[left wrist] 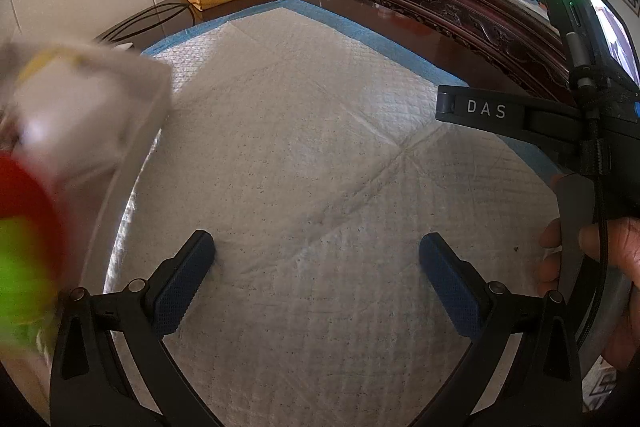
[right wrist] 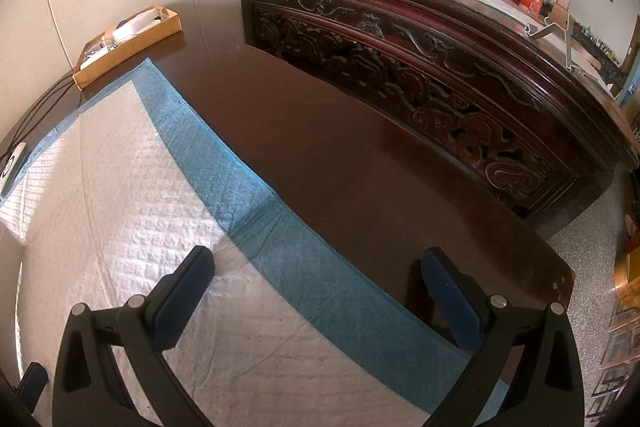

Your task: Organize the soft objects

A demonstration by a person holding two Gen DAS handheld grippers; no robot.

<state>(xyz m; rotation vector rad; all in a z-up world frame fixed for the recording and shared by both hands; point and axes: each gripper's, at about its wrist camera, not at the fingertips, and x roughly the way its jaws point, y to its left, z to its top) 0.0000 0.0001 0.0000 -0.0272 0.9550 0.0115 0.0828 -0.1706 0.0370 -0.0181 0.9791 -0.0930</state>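
Blurred soft objects [left wrist: 28,227], left view only

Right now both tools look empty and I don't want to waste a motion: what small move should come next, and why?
Probably swing the left tool toward the blurred clear container with red and green contents at its left. Both it and the right tool stand open, holding nothing, and the white quilted pad with the blue border beneath them shows nothing soft to grasp.
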